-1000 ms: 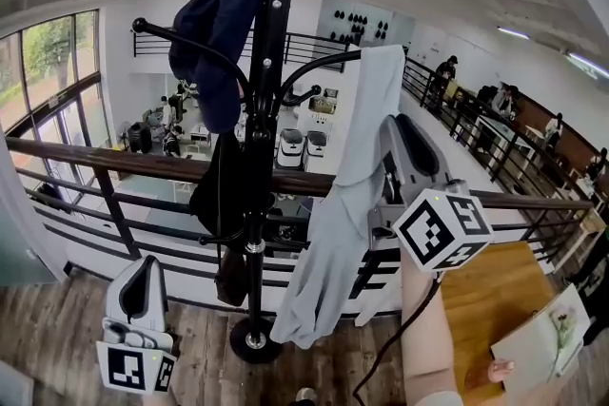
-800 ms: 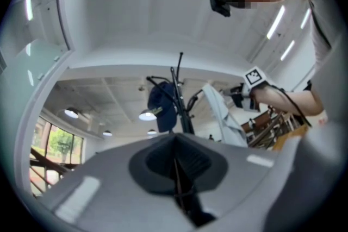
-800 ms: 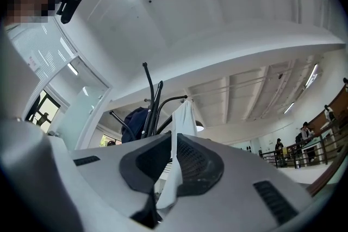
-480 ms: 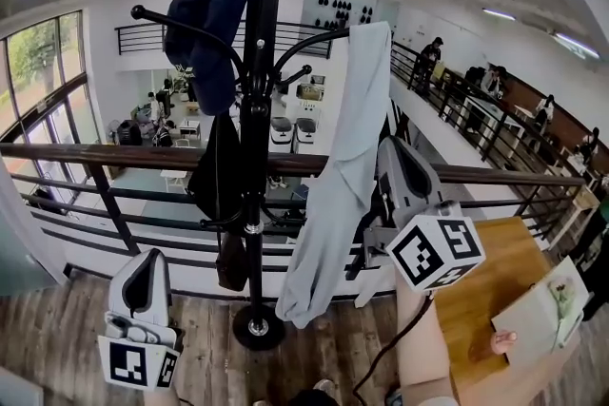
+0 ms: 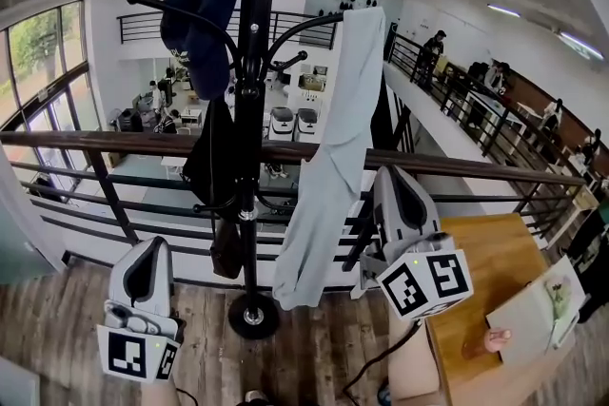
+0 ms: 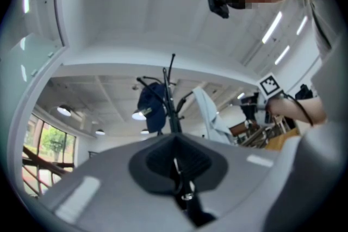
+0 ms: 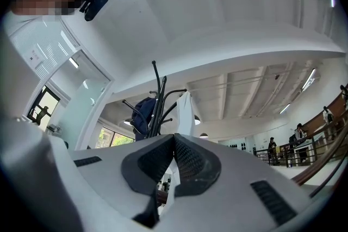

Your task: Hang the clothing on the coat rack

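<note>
A pale grey garment (image 5: 328, 162) hangs from an upper right hook of the black rack (image 5: 250, 90), its length running straight down, hem toward the floor. Below, the left gripper (image 5: 149, 249) and right gripper (image 5: 393, 176) are both clenched, holding nothing.

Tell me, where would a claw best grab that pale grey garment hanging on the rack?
Probably the upper fold just below its hook, coming from the right: the pale grey garment hangs free on that side, while the pole and dark clothes crowd its left.
</note>
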Demonstrator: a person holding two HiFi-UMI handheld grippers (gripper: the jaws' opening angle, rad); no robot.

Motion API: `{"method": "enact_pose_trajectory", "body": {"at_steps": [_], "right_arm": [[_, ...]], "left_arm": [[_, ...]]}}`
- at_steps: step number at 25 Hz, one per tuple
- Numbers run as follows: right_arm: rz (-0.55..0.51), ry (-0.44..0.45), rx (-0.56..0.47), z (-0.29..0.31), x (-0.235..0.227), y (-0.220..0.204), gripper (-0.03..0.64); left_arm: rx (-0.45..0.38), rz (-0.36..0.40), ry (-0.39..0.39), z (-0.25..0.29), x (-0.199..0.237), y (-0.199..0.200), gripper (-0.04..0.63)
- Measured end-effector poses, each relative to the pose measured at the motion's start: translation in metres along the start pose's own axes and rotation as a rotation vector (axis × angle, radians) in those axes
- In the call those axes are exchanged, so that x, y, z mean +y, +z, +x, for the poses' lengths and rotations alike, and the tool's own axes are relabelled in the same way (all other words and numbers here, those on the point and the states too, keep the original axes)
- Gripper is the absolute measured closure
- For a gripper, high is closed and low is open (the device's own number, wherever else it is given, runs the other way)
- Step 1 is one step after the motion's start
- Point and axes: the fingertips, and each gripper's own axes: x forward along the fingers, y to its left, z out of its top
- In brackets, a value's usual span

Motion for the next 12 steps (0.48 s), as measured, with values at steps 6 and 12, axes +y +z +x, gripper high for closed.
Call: {"method": "enact_pose_trajectory", "body": {"at_steps": [6, 12], "right_arm": [[-0.043, 0.010, 0.010, -0.026, -0.002, 0.000, 0.615], [-0.052, 0.031, 0.045, -0.061, -0.003, -0.003, 0.615]], "left_arm": [[0.001, 0.001, -0.007, 0.002, -0.025, 0.009, 0.589], [0.010, -0.009, 0.000, -0.011, -0.054, 0.017, 0.589]]}}
